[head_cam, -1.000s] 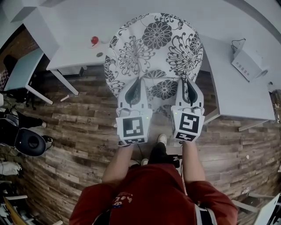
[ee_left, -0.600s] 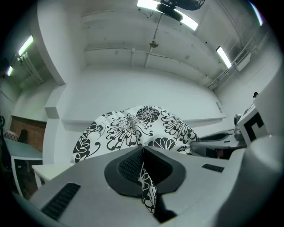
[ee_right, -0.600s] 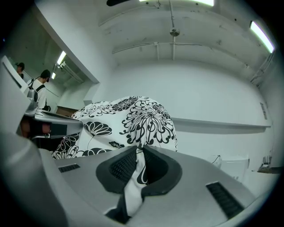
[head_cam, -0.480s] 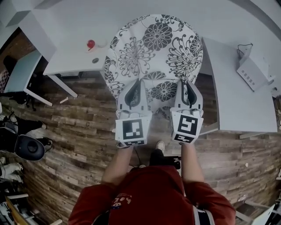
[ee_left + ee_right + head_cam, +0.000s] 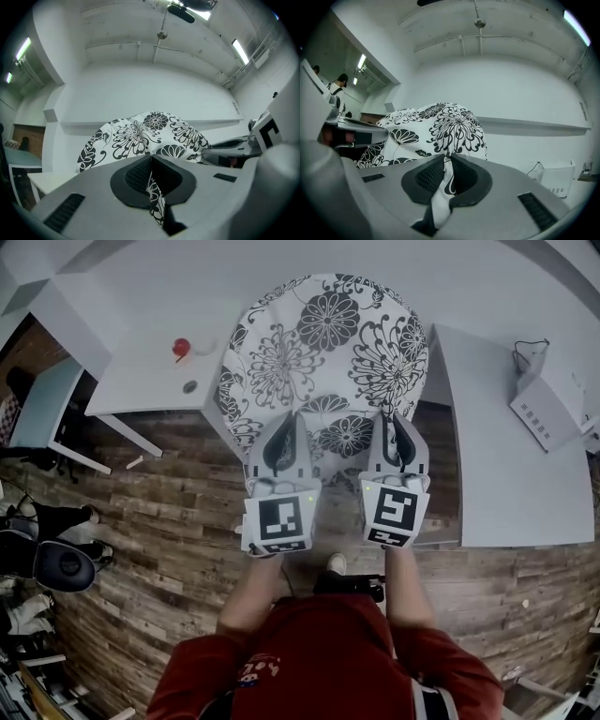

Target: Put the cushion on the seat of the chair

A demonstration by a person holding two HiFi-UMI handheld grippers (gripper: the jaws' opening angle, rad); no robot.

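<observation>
Between both pairs of fingers we hold the cushion (image 5: 328,343) (round, white, printed with black flowers): left gripper (image 5: 284,427) and right gripper (image 5: 396,426) each pinch a fold of its near edge, fabric spreading beyond the fingertips.

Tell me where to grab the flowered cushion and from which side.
Take the cushion by its near edge, from the person's side, one gripper toward each end. It is wide, round and soft, so two holds should stop it sagging, and its thin fabric rim fits narrow jaws. The left gripper and right gripper are shut on that rim this way.
</observation>
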